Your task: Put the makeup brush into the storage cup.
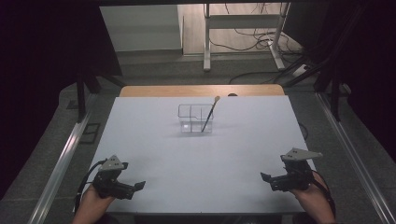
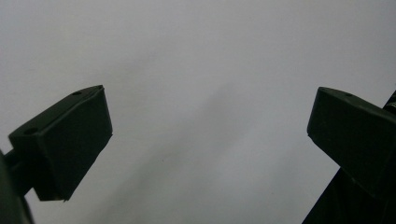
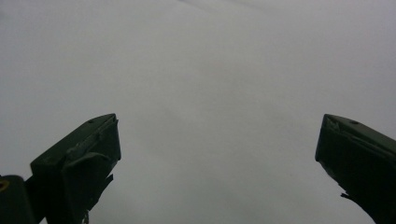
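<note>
A clear box with compartments (image 1: 194,118) stands on the white table (image 1: 154,149) past its middle. A thin dark stick with a pale round tip (image 1: 210,113) leans in the box's right part, tip up and to the right. My left gripper (image 1: 137,186) rests near the front left corner, held by a hand, jaws pointing right. In the left gripper view it (image 2: 209,116) is open over bare table. My right gripper (image 1: 265,178) rests near the front right corner, jaws pointing left. The right gripper view shows it (image 3: 219,144) open, nothing between the jaws.
A wooden strip (image 1: 201,90) borders the table's far edge. Metal rails (image 1: 63,161) run along both sides. Beyond the table stand a white desk frame (image 1: 243,35) and floor cables (image 1: 261,42). Wide bare table lies between the grippers and the box.
</note>
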Available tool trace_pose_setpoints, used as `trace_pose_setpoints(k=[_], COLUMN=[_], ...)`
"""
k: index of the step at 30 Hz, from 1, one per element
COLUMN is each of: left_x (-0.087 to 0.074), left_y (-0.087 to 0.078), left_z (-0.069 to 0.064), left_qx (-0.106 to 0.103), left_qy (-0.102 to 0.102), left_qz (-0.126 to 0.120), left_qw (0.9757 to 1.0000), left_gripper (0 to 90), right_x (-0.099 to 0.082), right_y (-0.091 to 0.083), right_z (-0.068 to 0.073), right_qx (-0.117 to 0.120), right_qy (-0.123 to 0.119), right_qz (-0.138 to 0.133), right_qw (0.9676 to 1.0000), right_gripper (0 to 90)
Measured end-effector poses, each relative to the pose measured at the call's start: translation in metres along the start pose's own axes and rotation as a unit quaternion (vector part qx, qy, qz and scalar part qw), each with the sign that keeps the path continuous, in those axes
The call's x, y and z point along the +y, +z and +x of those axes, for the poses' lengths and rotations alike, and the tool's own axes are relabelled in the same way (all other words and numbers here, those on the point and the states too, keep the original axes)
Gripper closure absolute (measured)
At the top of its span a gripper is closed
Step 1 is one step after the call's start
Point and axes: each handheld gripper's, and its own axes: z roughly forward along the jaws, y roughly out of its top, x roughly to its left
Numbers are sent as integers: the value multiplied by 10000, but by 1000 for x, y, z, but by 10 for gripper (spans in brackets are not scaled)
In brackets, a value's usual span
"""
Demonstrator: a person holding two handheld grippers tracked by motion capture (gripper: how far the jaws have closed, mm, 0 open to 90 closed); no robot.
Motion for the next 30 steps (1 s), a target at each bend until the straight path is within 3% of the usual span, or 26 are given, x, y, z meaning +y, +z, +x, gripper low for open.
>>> trace_pose_setpoints(k=[24, 30], left_x=[0, 2], left_y=[1, 2], left_z=[1, 0], left_qx=[-3, 0], left_qy=[-25, -12], left_qz=[-6, 25], left_qw=[10000, 10000], left_gripper=[4, 4], right_x=[-27, -27], right_y=[-20, -19], right_z=[-15, -15], right_qx=[-185, -199], right_qy=[391, 330], right_qz=[35, 110], right_qw=[9991, 9992], right_gripper=[4, 5])
